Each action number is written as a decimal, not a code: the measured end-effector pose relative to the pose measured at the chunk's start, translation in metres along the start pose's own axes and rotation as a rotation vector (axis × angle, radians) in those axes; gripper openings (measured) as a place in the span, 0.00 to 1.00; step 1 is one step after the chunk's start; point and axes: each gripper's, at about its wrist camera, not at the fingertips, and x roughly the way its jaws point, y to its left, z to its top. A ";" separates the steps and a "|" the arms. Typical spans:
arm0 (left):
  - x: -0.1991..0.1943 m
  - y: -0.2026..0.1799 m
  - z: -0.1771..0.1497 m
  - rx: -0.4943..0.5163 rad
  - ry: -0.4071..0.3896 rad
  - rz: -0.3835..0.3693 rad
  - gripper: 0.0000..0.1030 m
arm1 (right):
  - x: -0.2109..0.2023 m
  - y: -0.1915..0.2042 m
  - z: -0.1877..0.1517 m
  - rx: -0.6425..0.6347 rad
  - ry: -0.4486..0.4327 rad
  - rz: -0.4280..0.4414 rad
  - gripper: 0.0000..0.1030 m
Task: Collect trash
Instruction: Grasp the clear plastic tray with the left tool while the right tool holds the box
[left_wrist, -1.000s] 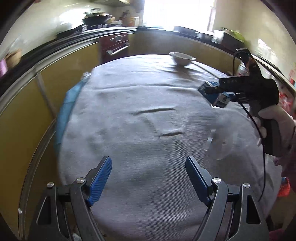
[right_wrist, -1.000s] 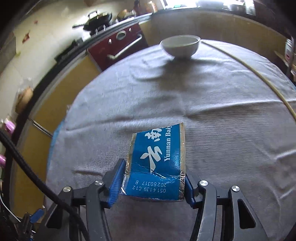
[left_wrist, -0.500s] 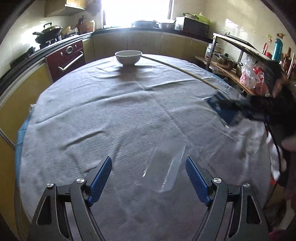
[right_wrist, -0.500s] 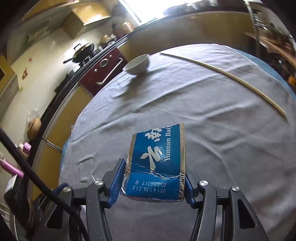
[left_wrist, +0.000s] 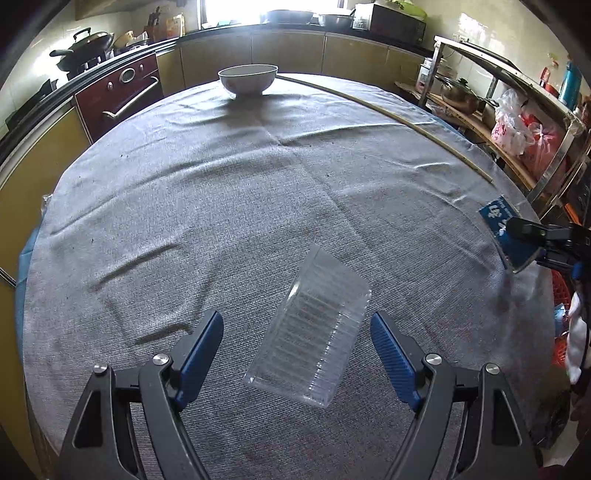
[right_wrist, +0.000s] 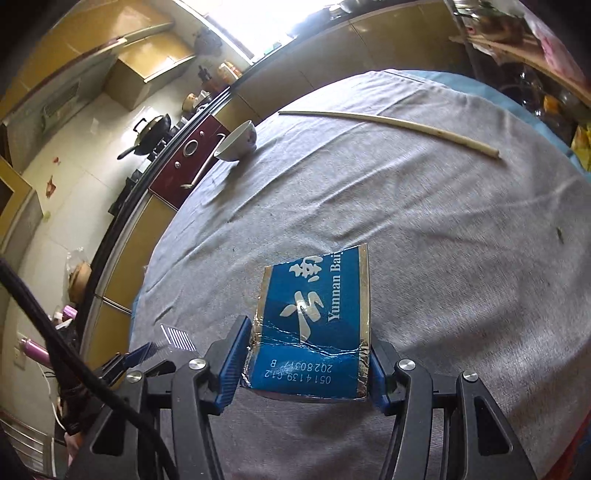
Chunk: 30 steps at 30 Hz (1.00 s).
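A clear ribbed plastic tray (left_wrist: 314, 328) lies on the grey tablecloth (left_wrist: 229, 192), between and just ahead of the fingers of my left gripper (left_wrist: 297, 350), which is open and empty. My right gripper (right_wrist: 304, 365) is shut on a flattened blue box with white lettering (right_wrist: 314, 325) and holds it above the cloth. In the left wrist view that blue box (left_wrist: 506, 232) and the right gripper show at the table's right edge. The left gripper's tip (right_wrist: 140, 356) shows low at the left of the right wrist view.
A white bowl (left_wrist: 247, 79) stands at the far side of the round table; it also shows in the right wrist view (right_wrist: 236, 142). A long pale stick (left_wrist: 391, 118) lies along the far right rim. Cabinets, an oven (left_wrist: 118, 96) and a rack with bags (left_wrist: 517, 129) surround the table.
The left gripper has swung right and closed in on the clear tray, which now lies between its open fingers. The right gripper has carried the blue box back toward the table's right edge.
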 end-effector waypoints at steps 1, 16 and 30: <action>0.000 0.000 0.000 -0.003 0.001 -0.002 0.80 | -0.001 -0.002 -0.001 0.004 -0.001 0.007 0.57; -0.005 -0.018 -0.001 -0.019 0.019 0.020 0.49 | -0.053 -0.022 -0.025 0.007 -0.056 0.078 0.57; -0.076 -0.139 0.015 0.166 -0.109 0.034 0.49 | -0.151 -0.058 -0.058 0.037 -0.189 0.103 0.57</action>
